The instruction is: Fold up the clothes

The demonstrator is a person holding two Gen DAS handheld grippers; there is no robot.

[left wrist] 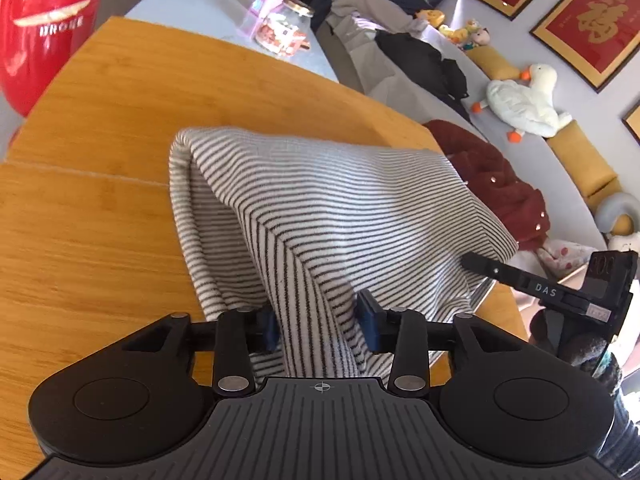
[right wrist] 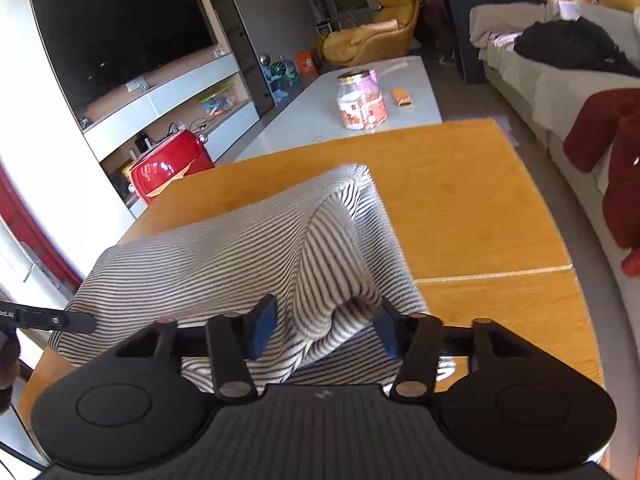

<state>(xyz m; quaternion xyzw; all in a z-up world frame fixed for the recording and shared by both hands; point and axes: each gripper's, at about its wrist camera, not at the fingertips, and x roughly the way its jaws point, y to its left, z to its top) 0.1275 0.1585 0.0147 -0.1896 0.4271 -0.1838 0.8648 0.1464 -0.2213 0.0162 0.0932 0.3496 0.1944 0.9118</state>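
Note:
A grey-and-white striped garment (left wrist: 340, 200) lies on the wooden table (left wrist: 100, 220), its near part raised like a tent. My left gripper (left wrist: 318, 324) is shut on a bunched fold of its near edge, blue pads on either side of the cloth. In the right wrist view the same garment (right wrist: 240, 248) rises from the table (right wrist: 460, 200) into my right gripper (right wrist: 322, 330), which is shut on another fold. Each view shows the other gripper's finger touching the cloth: the right one (left wrist: 480, 264), the left one (right wrist: 72, 322).
A red appliance (left wrist: 44, 28) stands off the table's far left. A snack jar (right wrist: 360, 100) sits on a pale low table (right wrist: 400, 92) beyond. The sofa on the right holds a dark red garment (left wrist: 492, 184), a black garment (left wrist: 424, 60) and a goose plush (left wrist: 524, 100).

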